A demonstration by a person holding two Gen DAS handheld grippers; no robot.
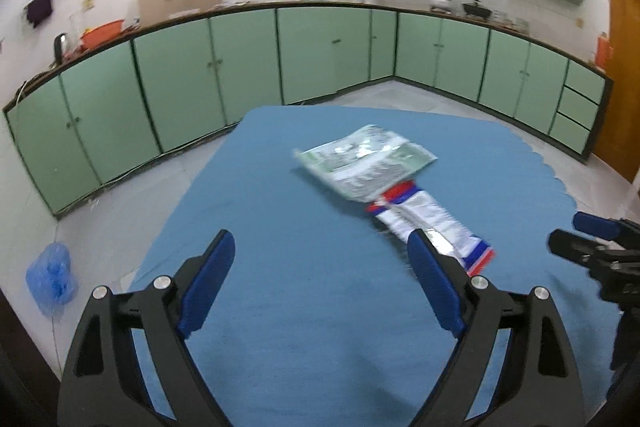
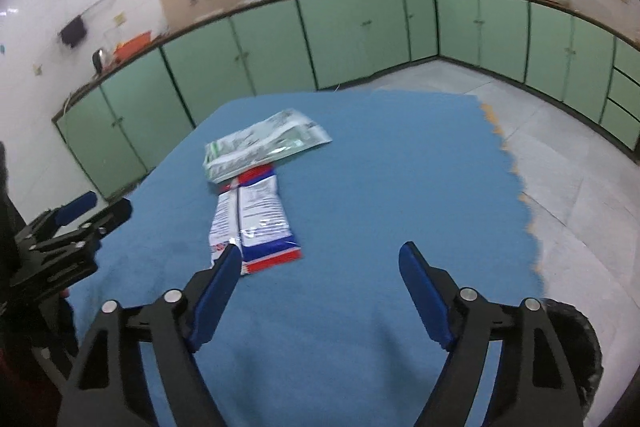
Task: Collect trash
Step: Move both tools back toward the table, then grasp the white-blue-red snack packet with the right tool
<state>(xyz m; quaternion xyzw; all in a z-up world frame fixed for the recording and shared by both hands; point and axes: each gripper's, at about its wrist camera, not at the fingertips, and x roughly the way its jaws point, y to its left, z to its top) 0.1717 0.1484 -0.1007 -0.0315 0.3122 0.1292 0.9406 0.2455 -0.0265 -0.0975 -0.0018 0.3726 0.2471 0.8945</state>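
Observation:
Two empty wrappers lie on the blue tablecloth (image 1: 280, 235). A green and white wrapper (image 1: 366, 159) lies further back, overlapping one end of a white wrapper with red and blue ends (image 1: 432, 227). My left gripper (image 1: 322, 241) is open and empty, its right finger just in front of the white wrapper. In the right wrist view the green wrapper (image 2: 266, 143) and the white wrapper (image 2: 256, 219) lie left of centre. My right gripper (image 2: 320, 253) is open and empty, its left fingertip beside the white wrapper's near end. Each gripper shows at the edge of the other's view.
The blue tablecloth (image 2: 400, 187) has a scalloped right edge over a tiled floor. Green kitchen cabinets (image 1: 240, 59) run along the back walls. A blue plastic bag (image 1: 52, 277) lies on the floor at the left. An orange door (image 1: 622, 75) stands at the right.

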